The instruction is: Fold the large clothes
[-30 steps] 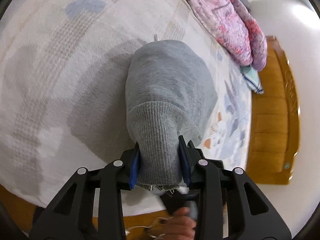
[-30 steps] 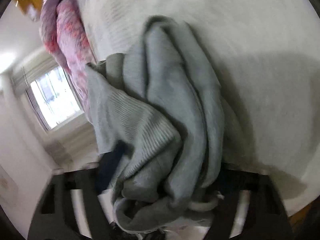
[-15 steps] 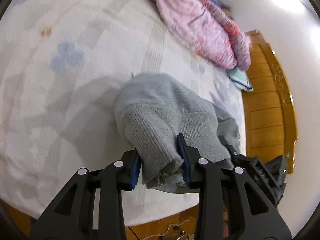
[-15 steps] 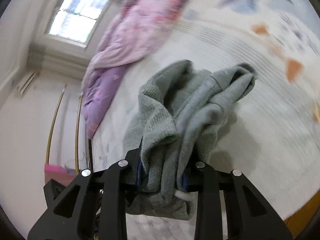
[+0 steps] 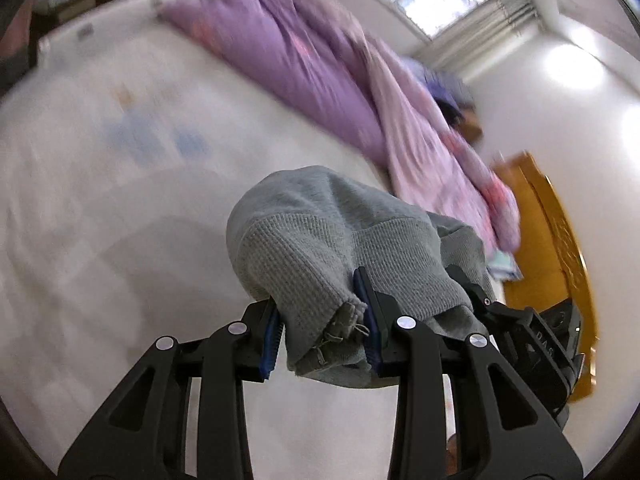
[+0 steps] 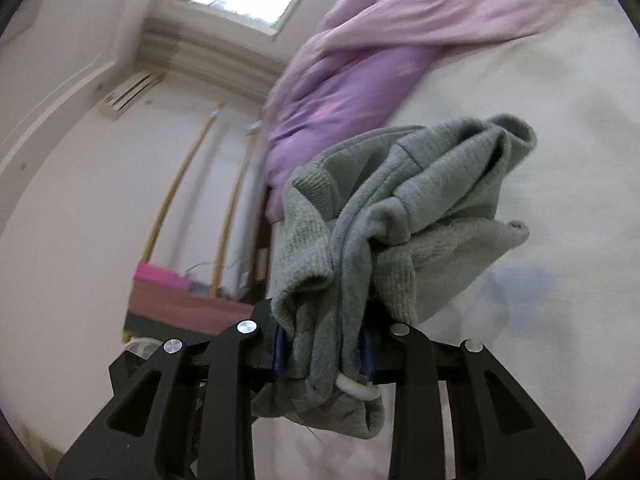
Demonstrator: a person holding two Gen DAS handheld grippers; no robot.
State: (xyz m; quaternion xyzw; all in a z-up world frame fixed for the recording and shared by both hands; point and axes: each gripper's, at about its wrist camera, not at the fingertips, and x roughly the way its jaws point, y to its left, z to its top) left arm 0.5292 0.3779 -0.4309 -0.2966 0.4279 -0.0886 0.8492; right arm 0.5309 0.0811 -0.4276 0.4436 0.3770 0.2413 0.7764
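You hold the grey knit garment [image 5: 320,248] clear of the pale bedspread [image 5: 100,208], one bunch of it in each tool. Your left gripper [image 5: 320,328] has its blue pads clamped on a ribbed edge, probably a hem or cuff, a band thick enough not to slip. Your right gripper [image 6: 324,346] pinches a thicker gather of folds, with a white drawcord loop [image 6: 356,390] hanging below; its jaws have just closed in on that cloth. Two separate grips seem meant to let the garment hang between them, so that you can spread it flat before folding (it is bunched, not yet spread). The purple and pink quilt [image 5: 320,64] lies piled along the far side, leaving the middle bare for laying out.
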